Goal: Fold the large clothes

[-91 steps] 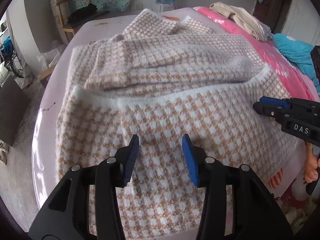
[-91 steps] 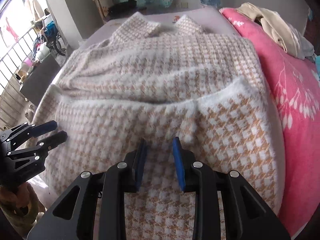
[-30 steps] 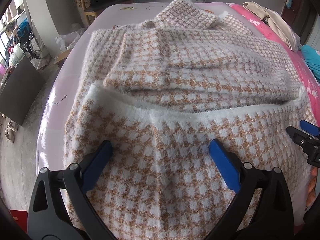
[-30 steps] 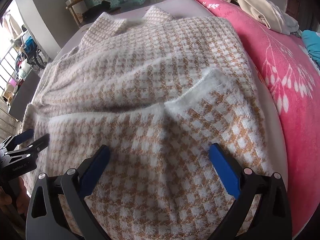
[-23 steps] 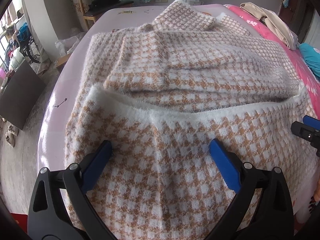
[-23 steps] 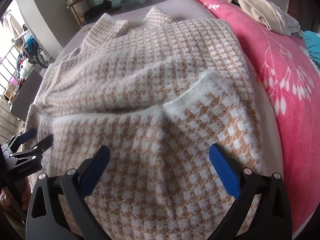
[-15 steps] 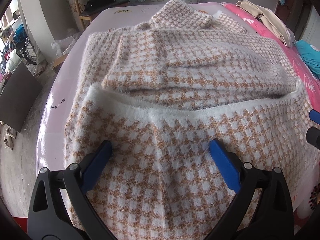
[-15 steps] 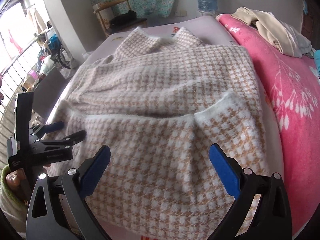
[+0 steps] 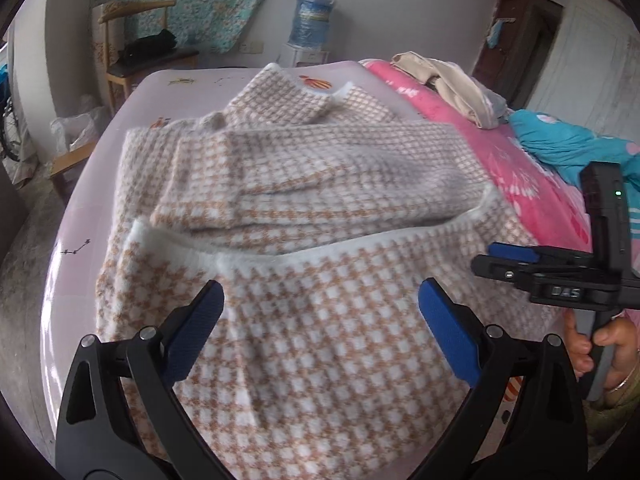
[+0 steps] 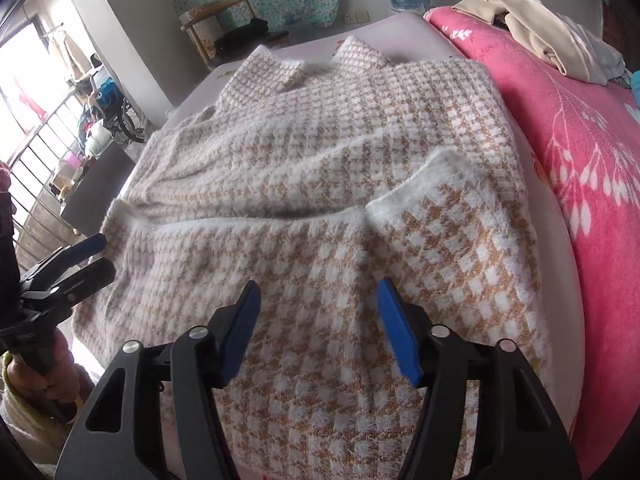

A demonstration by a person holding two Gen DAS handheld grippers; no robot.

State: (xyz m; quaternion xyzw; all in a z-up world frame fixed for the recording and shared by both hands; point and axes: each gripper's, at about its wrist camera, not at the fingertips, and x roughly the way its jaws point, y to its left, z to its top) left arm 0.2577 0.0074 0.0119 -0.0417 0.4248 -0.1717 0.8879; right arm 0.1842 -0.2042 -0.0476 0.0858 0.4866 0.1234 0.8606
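Houndstooth sweater (image 9: 304, 200) lies partly folded on the bed (image 9: 80, 248) (hem turned up). Left tongs (image 9: 320, 328) and right tongs (image 10: 318, 328) both closing above it, nothing gripped.

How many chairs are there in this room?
1 that I can see: a wooden chair against the far wall, beyond the bed's far left corner, with something black on its seat. Others may be out of view.

Left gripper (image 9: 320, 330): black frame, blue textured pads, silver pivot screws. Right gripper (image 10: 318, 330): identical build, white "DAS" lettering on its side (green indicator lit on the handle unit). Right hand (image 9: 600, 350): a bangle.
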